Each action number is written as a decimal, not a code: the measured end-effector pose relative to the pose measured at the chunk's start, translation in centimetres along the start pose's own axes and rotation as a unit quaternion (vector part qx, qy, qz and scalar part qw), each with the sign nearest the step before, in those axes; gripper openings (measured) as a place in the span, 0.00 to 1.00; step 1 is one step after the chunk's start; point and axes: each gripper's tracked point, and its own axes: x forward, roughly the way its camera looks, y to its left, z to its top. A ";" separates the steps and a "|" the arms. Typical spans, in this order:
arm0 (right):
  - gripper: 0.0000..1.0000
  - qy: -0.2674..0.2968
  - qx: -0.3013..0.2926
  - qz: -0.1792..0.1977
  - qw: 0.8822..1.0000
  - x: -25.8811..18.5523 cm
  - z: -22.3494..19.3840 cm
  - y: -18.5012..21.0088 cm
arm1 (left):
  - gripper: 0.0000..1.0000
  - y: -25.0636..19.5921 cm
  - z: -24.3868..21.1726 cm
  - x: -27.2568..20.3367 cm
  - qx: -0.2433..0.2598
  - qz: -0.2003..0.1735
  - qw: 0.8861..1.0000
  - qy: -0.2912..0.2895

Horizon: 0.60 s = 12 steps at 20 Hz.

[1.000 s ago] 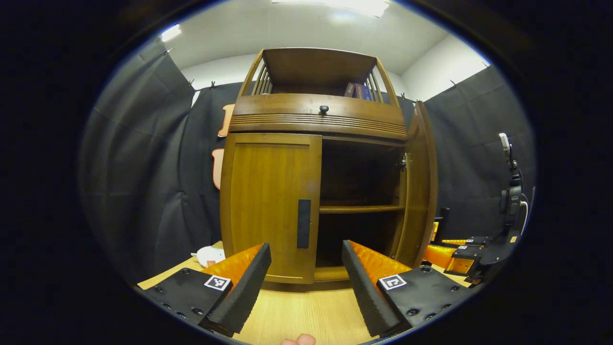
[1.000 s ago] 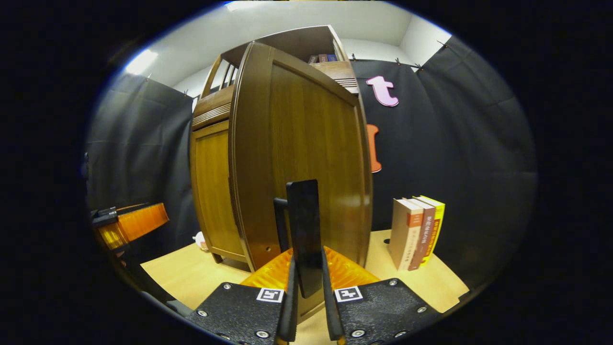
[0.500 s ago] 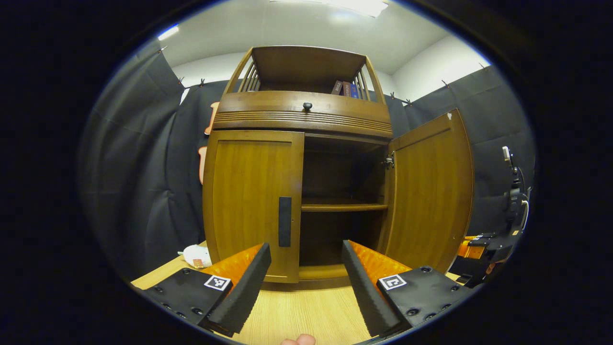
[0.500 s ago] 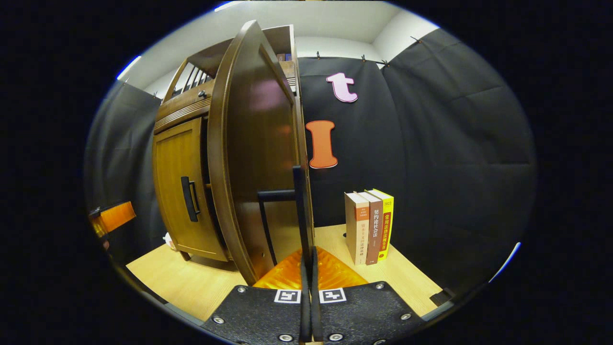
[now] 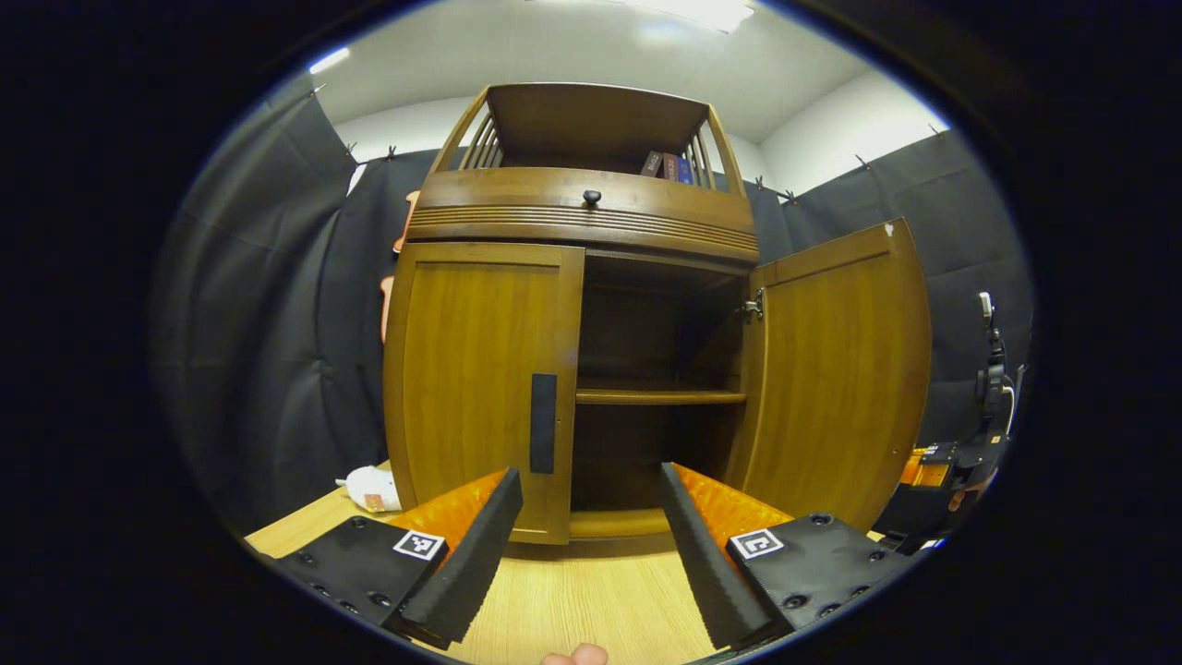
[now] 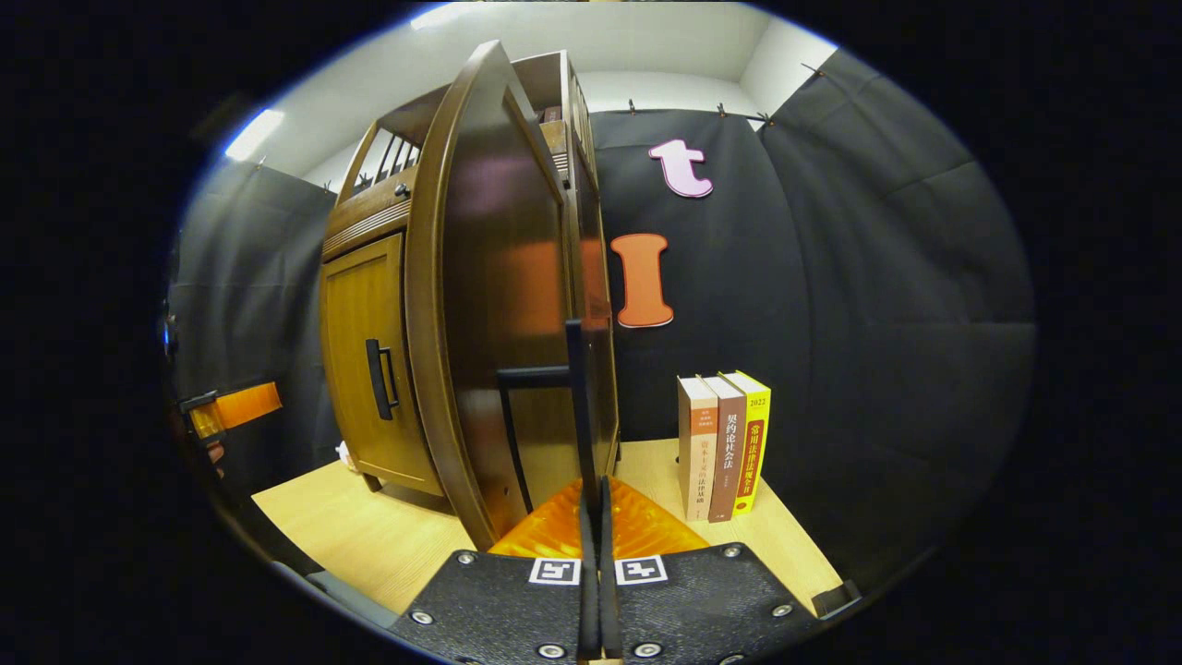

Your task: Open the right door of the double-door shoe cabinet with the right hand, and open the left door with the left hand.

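The wooden shoe cabinet (image 5: 582,208) stands straight ahead in the left gripper view. Its left door (image 5: 471,369) is closed, with a black bar handle (image 5: 543,423) near its inner edge. The right door (image 5: 836,379) is swung wide open, baring a shelf (image 5: 657,397). My left gripper (image 5: 591,545) is open above the table, a short way in front of the cabinet and touching nothing. In the right gripper view the right door (image 6: 499,305) is seen nearly edge-on, and my right gripper (image 6: 594,563) is shut on its black handle (image 6: 574,406).
Three upright books (image 6: 725,443) stand on the light wooden table (image 6: 369,536) to the right of the open door. A white object (image 5: 369,488) lies left of the cabinet. Books (image 5: 667,166) sit on the top shelf above a drawer knob (image 5: 592,196).
The right door has swung from about half open to wide open, pulled by my right gripper. My left gripper has stayed open and shifted only slightly before the cabinet.
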 end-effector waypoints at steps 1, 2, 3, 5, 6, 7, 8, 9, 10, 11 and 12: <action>0.00 0.001 0.001 0.009 1.000 -0.1 0.0 -0.2 | 0.96 0.3 -0.4 0.0 -0.002 0.005 1.000 0.000; 0.01 -0.001 0.001 0.017 1.000 -0.1 0.0 -0.3 | 0.94 0.6 -0.8 0.0 -0.005 0.009 1.000 0.001; 0.02 -0.001 0.001 0.025 1.000 -0.1 0.0 -0.5 | 0.96 0.8 -1.0 0.0 -0.008 0.014 1.000 0.003; 0.10 0.005 0.005 0.039 0.999 -0.4 0.0 -0.3 | 0.94 1.4 -1.2 0.1 -0.012 0.023 1.000 0.007; 0.12 0.006 0.005 0.037 0.999 -0.7 -0.3 -0.6 | 0.94 1.7 -1.2 0.1 -0.012 0.029 0.999 0.006; 0.07 -0.005 0.012 0.035 0.999 -1.1 0.1 -0.6 | 0.97 2.1 -1.2 0.2 -0.012 0.034 0.999 0.005; 0.09 -0.011 0.017 0.030 0.999 -1.5 0.0 -0.7 | 0.94 2.5 -1.3 0.3 -0.014 0.039 0.999 0.006; 0.08 -0.017 0.024 0.025 0.999 -2.3 0.1 -0.8 | 0.94 2.7 -1.3 0.5 -0.015 0.042 0.999 0.007; 0.10 -0.018 0.031 0.022 0.999 -2.9 0.1 -0.8 | 0.94 2.9 -1.4 0.6 -0.016 0.044 0.999 0.008; 0.10 -0.011 0.033 0.015 0.999 -3.5 -0.5 -0.9 | 0.96 3.1 -1.4 0.8 -0.016 0.045 0.999 0.009; 0.10 -0.005 0.029 0.008 1.000 -4.2 -1.0 -1.0 | 0.96 3.3 -1.5 1.1 -0.018 0.047 0.999 0.011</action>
